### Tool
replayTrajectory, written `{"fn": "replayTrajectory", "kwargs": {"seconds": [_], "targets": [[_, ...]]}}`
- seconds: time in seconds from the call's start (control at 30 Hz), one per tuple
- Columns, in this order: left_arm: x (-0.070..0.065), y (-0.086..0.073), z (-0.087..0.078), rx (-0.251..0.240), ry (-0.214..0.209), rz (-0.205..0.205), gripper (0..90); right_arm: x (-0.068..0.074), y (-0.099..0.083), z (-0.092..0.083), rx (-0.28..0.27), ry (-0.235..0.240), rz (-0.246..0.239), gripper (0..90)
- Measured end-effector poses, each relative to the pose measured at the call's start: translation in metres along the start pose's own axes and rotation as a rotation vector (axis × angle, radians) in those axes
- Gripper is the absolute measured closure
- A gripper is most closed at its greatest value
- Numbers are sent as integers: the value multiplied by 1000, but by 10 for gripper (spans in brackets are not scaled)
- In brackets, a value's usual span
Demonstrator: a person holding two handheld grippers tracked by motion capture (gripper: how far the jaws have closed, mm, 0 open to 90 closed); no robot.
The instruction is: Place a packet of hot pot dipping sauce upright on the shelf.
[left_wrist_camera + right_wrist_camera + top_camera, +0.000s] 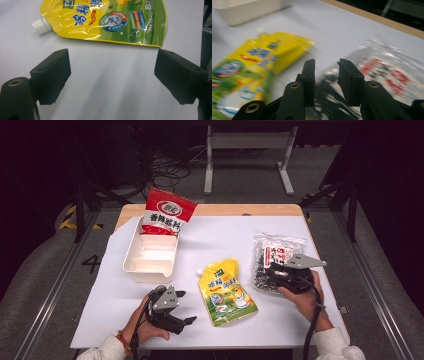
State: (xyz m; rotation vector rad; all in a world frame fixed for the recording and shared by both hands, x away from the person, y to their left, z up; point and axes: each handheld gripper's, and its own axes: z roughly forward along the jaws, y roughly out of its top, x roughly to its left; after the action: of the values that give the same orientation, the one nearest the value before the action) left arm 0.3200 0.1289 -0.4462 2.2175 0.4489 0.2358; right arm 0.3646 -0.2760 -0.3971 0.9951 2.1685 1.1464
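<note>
At right of surface (210,240): right tool (325,75) over clear bag (274,260), jaws slightly apart, gripping nothing | left tool (181,309) wide apart, near yellow pouch (226,292) | advice: centre on bag edge, clamp firmly.

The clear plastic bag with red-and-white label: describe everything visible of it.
The clear plastic bag with red-and-white label is a crinkly, glossy transparent pouch holding dark, speckled contents. It lies flat on the white table cover at the right, beside the yellow spouted pouch. The right claw hovers over its near edge, jaws apart a little; the blurred gripper view does not show whether they touch it.
</note>
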Motion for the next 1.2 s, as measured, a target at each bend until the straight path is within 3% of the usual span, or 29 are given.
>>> {"fn": "replayTrajectory", "kwargs": {"seconds": [0.1, 0.13, 0.17, 0.23, 0.27, 0.4, 0.47, 0.53, 0.6, 0.7, 0.77, 0.8, 0.87, 0.93, 1.07, 1.2], "targets": [[0, 0, 1, 4, 0, 10, 143, -24, -13, -10, 31, -100, 26, 609], [0, 0, 1, 3, -3, 11, 142, -39, -22, -13, 47, -135, 75, 574], [0, 0, 1, 3, -3, 11, 141, -47, -27, -14, 64, -153, 93, 537], [1, 0, 2, 7, -10, 13, 141, -55, -33, -14, 73, -169, 114, 487], [0, 0, 3, 10, -9, 9, 140, -70, -44, -14, 90, -182, 199, 391], [-1, 0, 6, 18, -15, 21, 138, -83, -56, -9, 138, -198, 249, 295], [-1, 0, 6, 19, -19, 26, 138, -94, -64, -6, 128, -155, 345, 227], [0, -1, 6, 21, -18, 28, 137, -98, -67, -5, 122, -116, 370, 252], [0, -1, 6, 21, -16, 23, 137, -99, -69, -1, 113, -19, 424, 266], [0, 0, 6, 23, -19, 23, 136, -103, -71, 3, 122, 54, 490, 288], [0, 0, 7, 29, -15, 30, 136, -103, -72, 4, 119, 67, 492, 320], [0, 0, 8, 30, -17, 28, 136, -103, -70, 5, 133, 98, 493, 408], [0, 1, 9, 32, -18, 28, 136, -103, -70, 7, 134, 156, 520, 486], [0, 2, 10, 32, -16, 35, 136, -103, -71, 8, 129, 171, 527, 560], [1, 4, 11, 24, -18, 23, 136, -99, -68, 2, 113, 149, 467, 738], [3, 6, 14, 14, -22, 3, 138, -95, -66, -6, 68, 128, 434, 791]]}}
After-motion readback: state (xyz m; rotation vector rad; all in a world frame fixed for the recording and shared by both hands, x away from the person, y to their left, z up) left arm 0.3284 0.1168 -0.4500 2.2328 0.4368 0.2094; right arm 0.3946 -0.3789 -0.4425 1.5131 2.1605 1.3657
